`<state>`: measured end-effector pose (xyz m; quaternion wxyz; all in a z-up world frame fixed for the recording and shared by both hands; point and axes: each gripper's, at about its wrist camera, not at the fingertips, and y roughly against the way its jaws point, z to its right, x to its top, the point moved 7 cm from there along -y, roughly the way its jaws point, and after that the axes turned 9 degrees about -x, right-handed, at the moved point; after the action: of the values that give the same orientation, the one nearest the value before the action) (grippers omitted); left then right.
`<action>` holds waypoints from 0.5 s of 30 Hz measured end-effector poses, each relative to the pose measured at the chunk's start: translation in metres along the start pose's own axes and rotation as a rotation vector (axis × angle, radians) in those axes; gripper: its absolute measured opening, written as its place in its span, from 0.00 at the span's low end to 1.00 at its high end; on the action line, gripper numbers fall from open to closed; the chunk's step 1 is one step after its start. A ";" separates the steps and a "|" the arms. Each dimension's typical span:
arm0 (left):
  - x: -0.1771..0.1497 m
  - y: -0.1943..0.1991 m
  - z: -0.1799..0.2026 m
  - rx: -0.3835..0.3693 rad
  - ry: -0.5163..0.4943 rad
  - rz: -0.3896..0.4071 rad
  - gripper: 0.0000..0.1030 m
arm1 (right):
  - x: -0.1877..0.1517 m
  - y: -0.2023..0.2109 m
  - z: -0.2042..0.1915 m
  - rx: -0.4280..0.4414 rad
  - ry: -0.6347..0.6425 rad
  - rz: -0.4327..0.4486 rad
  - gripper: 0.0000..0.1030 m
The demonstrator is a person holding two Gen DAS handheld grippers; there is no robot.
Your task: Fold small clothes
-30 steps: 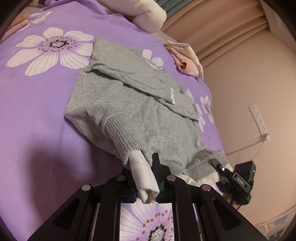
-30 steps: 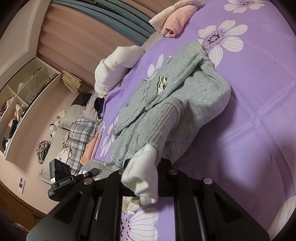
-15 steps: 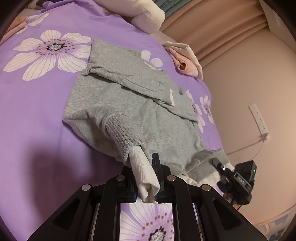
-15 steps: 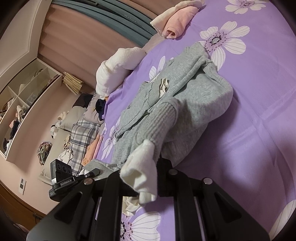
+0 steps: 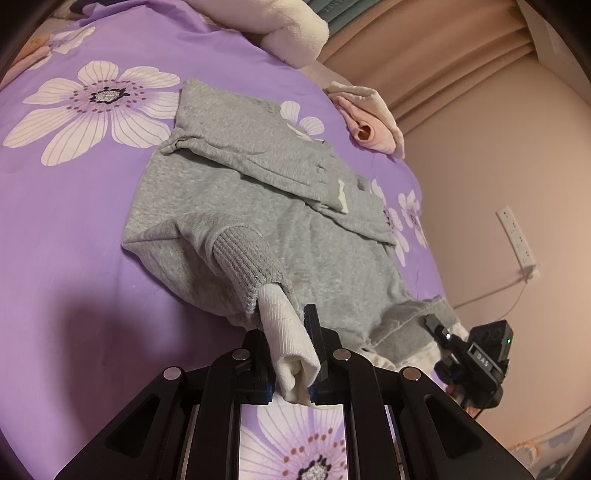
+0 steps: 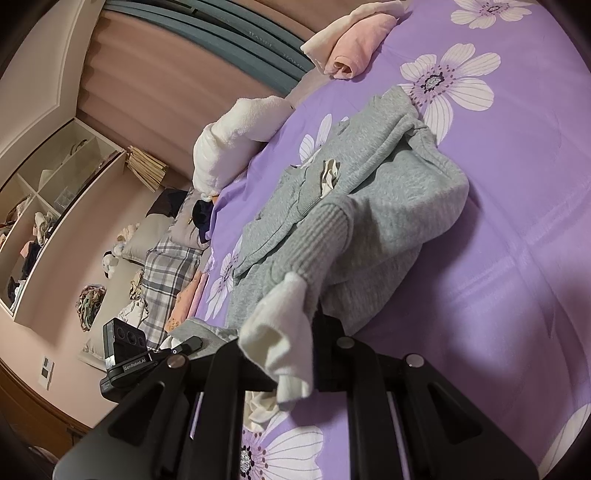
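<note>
Item: grey sweater (image 5: pixel 266 221), small, lying on the bed (image 5: pixel 74 206) over the purple flowered sheet, just short of the cream blanket roll (image 5: pixel 291 29) at the head end

Progress: fold partly made. One sleeve (image 5: pixel 258 166) already lies across the chest of the sweater; the other side is bunched up off the sheet. Flattening and at least one more fold appear to remain. A rolled pink garment (image 5: pixel 369 122) sits beyond the sweater, possibly a finished piece.

Left gripper (image 5: pixel 291 354): jaws clenched on a white inner cuff (image 5: pixel 288 343) that protrudes from a grey ribbed cuff (image 5: pixel 247 266), raised off the sheet.

Right gripper (image 6: pixel 291 354): jaws closed on white cuff fabric (image 6: pixel 280 332) below a grey ribbed band (image 6: pixel 317 243); probably the hem corner of the sweater, though the view is too warped to be sure
</note>
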<state>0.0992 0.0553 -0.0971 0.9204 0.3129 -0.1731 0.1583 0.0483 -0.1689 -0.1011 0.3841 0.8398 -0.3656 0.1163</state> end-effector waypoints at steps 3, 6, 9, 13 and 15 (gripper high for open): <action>0.000 0.000 0.000 0.001 0.000 0.001 0.09 | 0.001 0.000 0.000 0.000 0.001 0.004 0.13; 0.002 -0.001 0.000 0.001 -0.002 0.001 0.09 | 0.002 0.000 -0.002 0.002 0.002 0.006 0.13; 0.003 -0.001 0.000 0.000 -0.002 0.001 0.09 | 0.003 0.000 -0.001 0.003 0.001 0.007 0.13; 0.003 -0.001 0.000 0.000 -0.002 0.001 0.09 | 0.004 0.001 -0.002 0.005 0.001 0.011 0.13; 0.004 -0.001 0.001 0.001 -0.004 0.002 0.09 | 0.006 0.001 -0.003 0.006 0.002 0.012 0.13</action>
<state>0.1035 0.0547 -0.0953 0.9197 0.3136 -0.1749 0.1586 0.0520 -0.1700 -0.0962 0.3814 0.8386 -0.3698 0.1205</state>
